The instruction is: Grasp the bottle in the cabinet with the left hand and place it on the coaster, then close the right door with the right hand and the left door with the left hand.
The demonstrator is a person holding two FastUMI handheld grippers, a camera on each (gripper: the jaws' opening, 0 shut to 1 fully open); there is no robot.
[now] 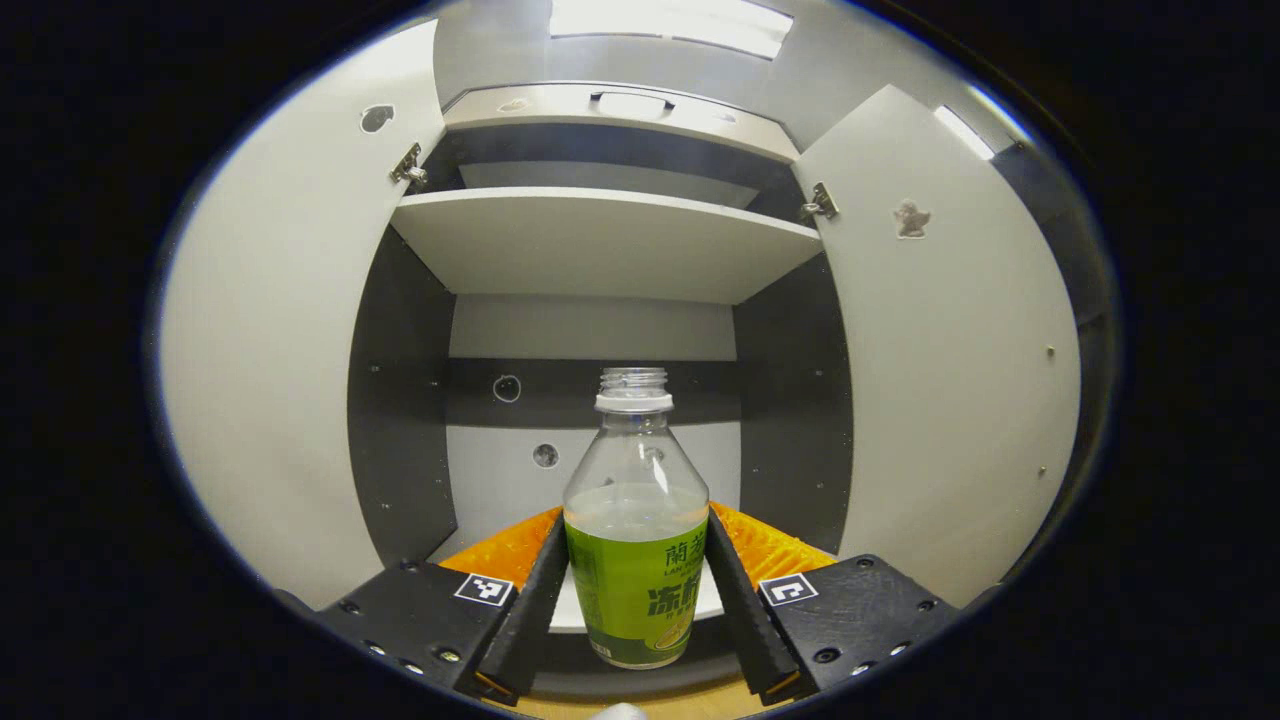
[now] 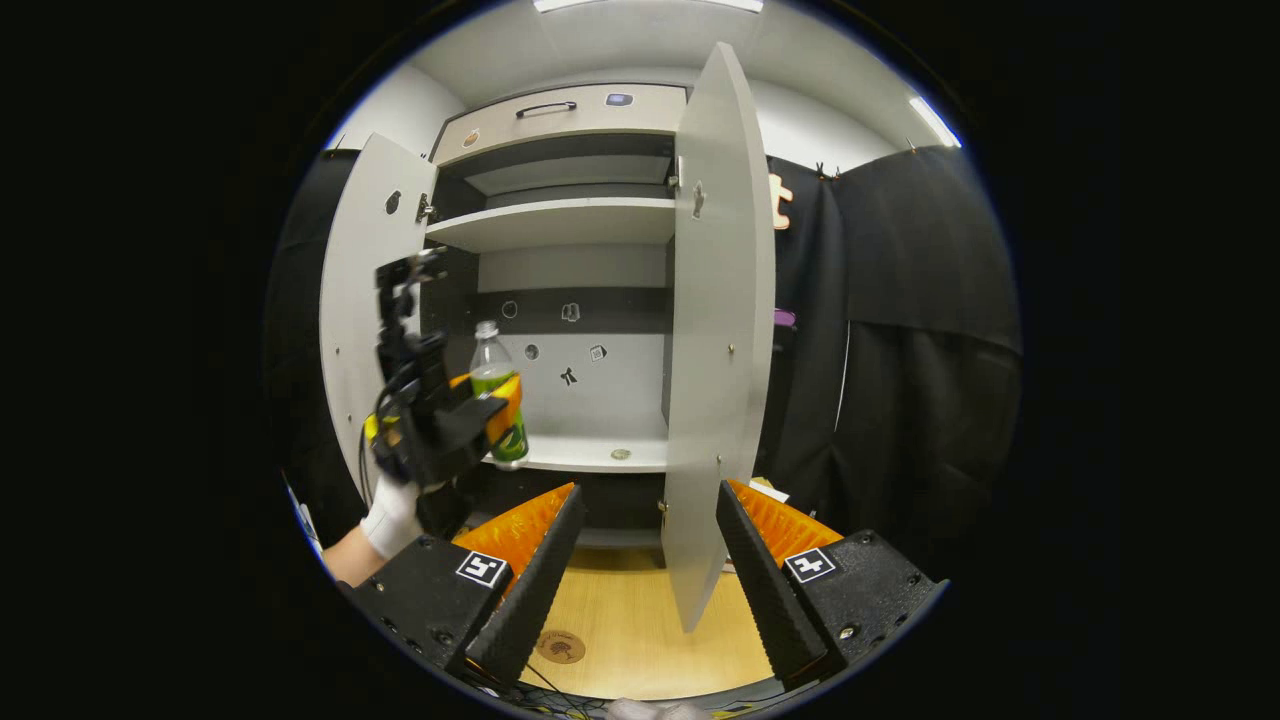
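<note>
A clear bottle [image 1: 636,540] with a green label and no cap stands upright between the fingers of my left gripper [image 1: 634,522], which is shut on its labelled body. It sits at the front edge of the cabinet's lower shelf [image 1: 718,603]. In the right gripper view the same bottle [image 2: 493,380] is held by the left gripper [image 2: 482,408] in a gloved hand [image 2: 388,518]. My right gripper [image 2: 645,590] stands open over the wooden table, with the round coaster [image 2: 560,646] below its left finger. Both the left door [image 2: 358,330] and the right door [image 2: 715,350] are open.
The right door's edge hangs between my right gripper's fingers, close in front. A drawer with a handle [image 2: 546,107] tops the cabinet. A small round object [image 2: 621,454] lies on the lower shelf. An upper shelf [image 1: 600,240] spans the cabinet above the bottle.
</note>
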